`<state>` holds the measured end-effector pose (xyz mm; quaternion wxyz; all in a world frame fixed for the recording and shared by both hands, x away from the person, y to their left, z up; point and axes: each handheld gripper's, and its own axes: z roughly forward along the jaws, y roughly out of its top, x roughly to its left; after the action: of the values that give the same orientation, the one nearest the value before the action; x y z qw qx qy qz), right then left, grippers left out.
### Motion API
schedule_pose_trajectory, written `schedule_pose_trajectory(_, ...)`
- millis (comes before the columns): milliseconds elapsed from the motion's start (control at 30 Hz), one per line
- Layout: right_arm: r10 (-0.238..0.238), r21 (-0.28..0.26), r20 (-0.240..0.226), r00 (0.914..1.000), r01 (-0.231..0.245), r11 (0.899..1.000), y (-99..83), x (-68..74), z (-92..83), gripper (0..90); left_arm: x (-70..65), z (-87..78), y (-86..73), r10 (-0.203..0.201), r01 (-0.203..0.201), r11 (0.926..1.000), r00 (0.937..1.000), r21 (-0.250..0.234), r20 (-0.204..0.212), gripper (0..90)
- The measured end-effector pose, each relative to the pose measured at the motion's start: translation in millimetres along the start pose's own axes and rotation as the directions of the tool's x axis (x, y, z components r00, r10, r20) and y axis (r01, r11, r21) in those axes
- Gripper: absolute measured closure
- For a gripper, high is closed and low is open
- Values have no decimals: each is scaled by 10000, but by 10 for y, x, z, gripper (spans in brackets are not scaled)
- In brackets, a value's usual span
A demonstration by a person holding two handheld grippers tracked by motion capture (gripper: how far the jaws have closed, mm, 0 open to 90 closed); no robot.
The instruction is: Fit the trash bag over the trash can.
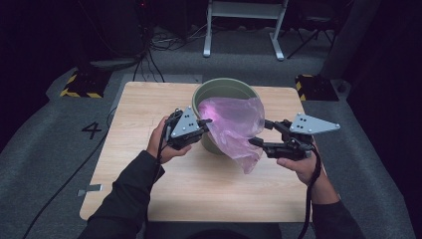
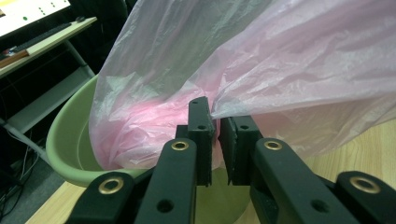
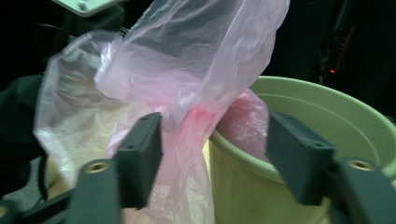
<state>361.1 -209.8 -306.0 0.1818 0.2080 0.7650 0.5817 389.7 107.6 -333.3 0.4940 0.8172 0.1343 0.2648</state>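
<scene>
Two grippers worked one thin pink plastic bag (image 1: 234,124) draped over the round pale-green plastic bucket (image 1: 219,89) on the wooden table (image 1: 149,109) | left gripper (image 2: 216,128): its own view showed jaws nearly together, pinching a bag fold | right gripper (image 3: 212,140): jaws apart, straddling bag and bucket rim, pressing nothing.

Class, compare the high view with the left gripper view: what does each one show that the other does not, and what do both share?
High view alone: the whole wooden table, both hands, the right gripper with jaws apart beside the hanging pink plastic bag, and the floor with a painted 4.
Left gripper view alone: the left gripper seen close, jaws nearly closed, pinching a fold of the bag; a desk behind.
Both: bag draped into the green bucket.
</scene>
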Motion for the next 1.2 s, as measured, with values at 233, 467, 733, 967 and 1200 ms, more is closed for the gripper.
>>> schedule_pose_trajectory(233,-581,132,178,9982,579,9982,-15,12,79,859,-39,-52,-1,-41,41,10000,10000,-27,59,573)
schedule_pose_trajectory(467,-761,49,410,9963,759,9971,4,30,70,900,-152,-161,58,-521,520,9984,9986,-199,-63,250)
schedule_pose_trajectory(733,-1221,335,963,9878,1194,9923,27,56,100,900,-361,-292,275,-161,205,9969,9982,-764,577,200)
schedule_pose_trajectory(967,-1496,476,1157,9820,1450,9883,19,53,132,900,-463,-216,509,189,-151,9958,9990,-905,410,242)
schedule_pose_trajectory(1200,-1590,474,1199,9800,1543,9869,-2,56,119,900,-423,-38,552,732,-724,9967,9971,-354,220,768)
